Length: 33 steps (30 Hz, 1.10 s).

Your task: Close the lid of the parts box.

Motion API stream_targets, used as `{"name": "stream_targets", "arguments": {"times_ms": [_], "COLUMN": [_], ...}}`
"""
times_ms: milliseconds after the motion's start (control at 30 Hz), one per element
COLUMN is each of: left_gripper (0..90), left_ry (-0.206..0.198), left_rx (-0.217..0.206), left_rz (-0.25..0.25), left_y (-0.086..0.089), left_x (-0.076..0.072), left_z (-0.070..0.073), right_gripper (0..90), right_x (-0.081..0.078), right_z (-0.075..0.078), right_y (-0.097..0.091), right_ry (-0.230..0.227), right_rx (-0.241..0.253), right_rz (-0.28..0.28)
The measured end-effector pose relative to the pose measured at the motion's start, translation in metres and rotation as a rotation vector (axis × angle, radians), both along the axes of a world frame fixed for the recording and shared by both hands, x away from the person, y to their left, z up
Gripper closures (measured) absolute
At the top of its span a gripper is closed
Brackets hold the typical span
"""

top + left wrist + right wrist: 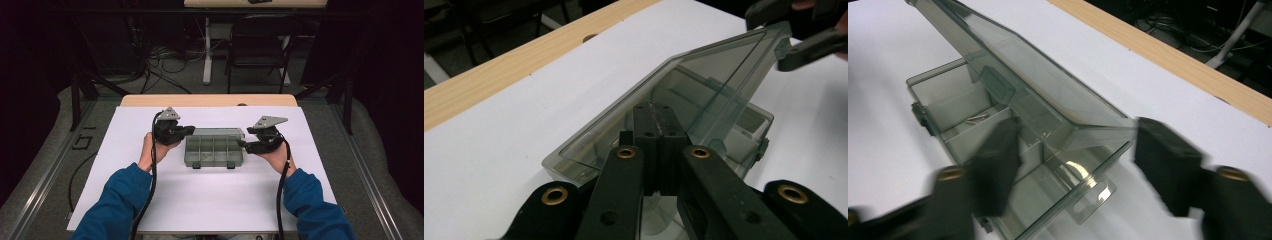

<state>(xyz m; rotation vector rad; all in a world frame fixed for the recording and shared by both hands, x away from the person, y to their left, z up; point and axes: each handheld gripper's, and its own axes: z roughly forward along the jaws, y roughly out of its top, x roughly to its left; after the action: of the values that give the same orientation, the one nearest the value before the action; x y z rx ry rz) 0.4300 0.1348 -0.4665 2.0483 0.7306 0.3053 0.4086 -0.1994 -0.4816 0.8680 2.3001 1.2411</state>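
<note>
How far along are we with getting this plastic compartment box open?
Done: the lid is unlatched and lifted partway, tilted over the box. In hand: the left gripper seems shut on one end of the lid, while the right gripper has its jaws open astride the other end. Left: probably swinging the lid fully back.

Wooden table point(207, 100), white sheet point(150, 195) over it, smoky compartment box point(212, 152) on sheet

a high camera looks forward and down over the table point(150, 200). two close cameras, one riding each gripper, face each other across the same smoky plastic box point(214, 150).
</note>
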Motion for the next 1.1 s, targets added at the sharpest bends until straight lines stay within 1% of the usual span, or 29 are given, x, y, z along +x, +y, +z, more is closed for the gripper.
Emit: {"name": "stream_targets", "arguments": {"times_ms": [33, 67, 100, 200, 233, 267, 300, 333, 367, 400, 433, 467, 500, 533, 600, 667, 700, 733, 767, 800, 900, 933, 1100], "left_gripper": [89.8, 89.8, 89.7, 89.8, 89.8, 89.8, 89.8, 89.8, 89.8, 89.8, 89.8, 89.8, 89.8, 89.8, 89.8, 89.8, 89.8, 89.8, 89.8, 89.8, 89.8, 89.8, 89.8], "left_ry": [0.0, 0.005, 0.001, -0.001, 0.002, 0.0, 0.004, -0.002, 0.006, 0.004, 0.004, -0.001, -0.002, -0.005, -0.006, -0.003, -0.01, -0.002, 0.002, 0.004, 0.002, 0.005, 0.007], "left_rx": [0.004, 0.007, 0.006, 0.008, 0.006, 0.013, 0.021, 0.019, 0.021, 0.018, 0.021, 0.019, 0.019, 0.022, 0.026, 0.035, 0.026, 0.022, 0.031, 0.031, 0.039, 0.04, 0.047], "left_rz": [-0.002, -0.005, -0.004, -0.007, -0.004, -0.008, -0.01, -0.004, -0.006, -0.003, -0.006, -0.003, -0.004, -0.002, -0.002, -0.006, -0.002, -0.002, -0.007, -0.005, -0.007, -0.008, -0.01], "left_y": [0.0, -0.001, -0.001, -0.002, -0.003, -0.003, -0.003, -0.003, -0.004, -0.005, -0.005, -0.005, -0.005, -0.005, -0.005, -0.005, -0.005, -0.006, -0.005, -0.006, -0.007, -0.007, -0.008], "left_x": [0.0, 0.0, -0.001, -0.002, -0.003, -0.003, -0.003, -0.004, -0.004, -0.004, -0.004, -0.004, -0.004, -0.004, -0.004, -0.005, -0.006, -0.006, -0.006, -0.007, -0.007, -0.008, -0.01], "left_z": [-0.001, -0.001, -0.002, -0.002, -0.003, -0.003, -0.003, -0.004, -0.005, -0.005, -0.005, -0.006, -0.006, -0.007, -0.007, -0.007, -0.008, -0.009, -0.009, -0.01, -0.013, -0.014, -0.017], "right_gripper": [20.9, 16.8, 14.8, 10.1, 10.5, 11.5, 14.7, 18.8, 25.7, 34.6, 43.5, 50.3, 55.9, 62.3, 71.7, 79.9, 83.6, 85.7, 87.9, 89.5, 90.0, 90.0, 90.0], "right_x": [-0.001, -0.002, -0.005, -0.009, -0.011, -0.012, -0.014, -0.015, -0.016, -0.016, -0.017, -0.017, -0.016, -0.016, -0.014, -0.012, -0.012, -0.011, -0.011, -0.011, -0.011, -0.011, -0.012], "right_z": [0.001, 0.002, 0.004, 0.009, 0.012, 0.015, 0.017, 0.019, 0.021, 0.024, 0.026, 0.027, 0.027, 0.027, 0.024, 0.02, 0.018, 0.016, 0.014, 0.013, 0.01, 0.009, 0.004], "right_y": [-0.001, -0.002, -0.003, -0.005, -0.006, -0.006, -0.006, -0.006, -0.006, -0.004, -0.003, -0.001, 0.002, 0.005, 0.011, 0.017, 0.019, 0.021, 0.022, 0.023, 0.024, 0.025, 0.028], "right_ry": [0.013, 0.021, 0.026, 0.038, 0.035, 0.032, 0.024, 0.011, 0.006, -0.005, -0.012, -0.015, -0.019, -0.026, -0.016, -0.008, -0.005, -0.002, -0.001, 0.008, 0.015, 0.024, 0.033], "right_rx": [0.002, 0.004, 0.01, 0.032, 0.048, 0.068, 0.081, 0.091, 0.108, 0.129, 0.128, 0.137, 0.137, 0.125, 0.107, 0.073, 0.073, 0.064, 0.059, 0.057, 0.047, 0.047, 0.031], "right_rz": [0.011, 0.014, 0.019, 0.033, 0.032, 0.034, 0.035, 0.03, 0.029, 0.029, 0.014, 0.014, 0.012, 0.003, 0.003, 0.001, 0.001, 0.002, 0.007, 0.009, 0.015, 0.014, 0.03]}}
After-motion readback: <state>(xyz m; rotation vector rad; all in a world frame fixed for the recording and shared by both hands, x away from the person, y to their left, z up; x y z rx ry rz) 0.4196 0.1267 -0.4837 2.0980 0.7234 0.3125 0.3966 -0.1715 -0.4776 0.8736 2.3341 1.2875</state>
